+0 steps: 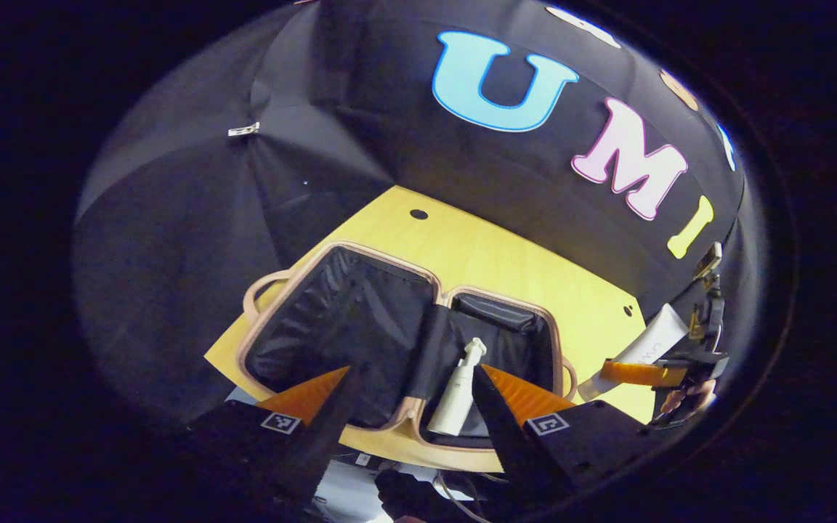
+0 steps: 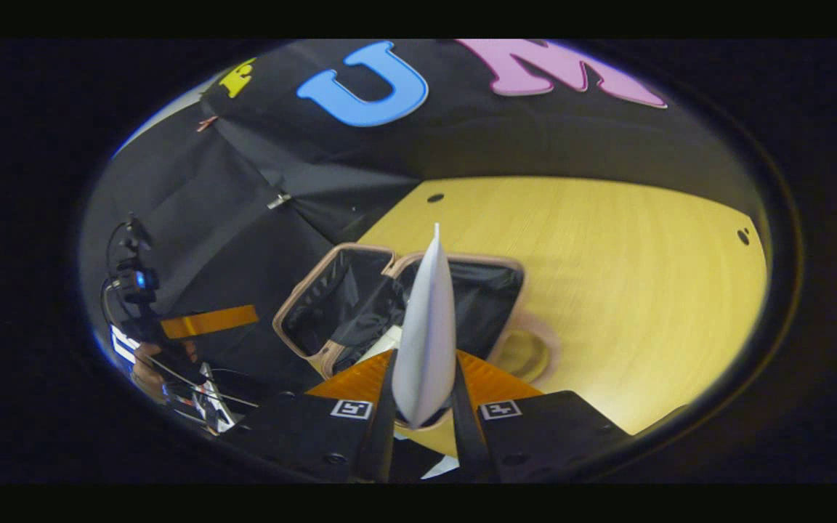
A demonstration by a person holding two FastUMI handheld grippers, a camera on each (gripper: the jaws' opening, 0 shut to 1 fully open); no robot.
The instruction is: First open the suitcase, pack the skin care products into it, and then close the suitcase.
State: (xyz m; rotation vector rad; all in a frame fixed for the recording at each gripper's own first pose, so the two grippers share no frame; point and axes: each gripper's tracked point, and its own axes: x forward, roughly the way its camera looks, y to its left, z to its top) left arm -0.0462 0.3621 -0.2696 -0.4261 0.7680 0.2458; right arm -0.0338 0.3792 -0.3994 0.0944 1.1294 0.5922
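Between my right gripper's (image 2: 424,407) fingers I pinched a white tube (image 2: 426,327), its long axis pointing ahead at the open suitcase (image 2: 302,319) on the counter (image 2: 607,276); my left gripper (image 1: 411,407) hung spread over a bottle (image 1: 458,392) already inside.

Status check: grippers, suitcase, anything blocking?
Left gripper open, empty, above the suitcase. Right gripper shut on a white tube, over the table. Suitcase lies open, spray bottle already inside. Nothing blocking.

yellow wooden table (image 2: 607,269) with small dark holes, black cloth booth wall (image 1: 193,240) behind
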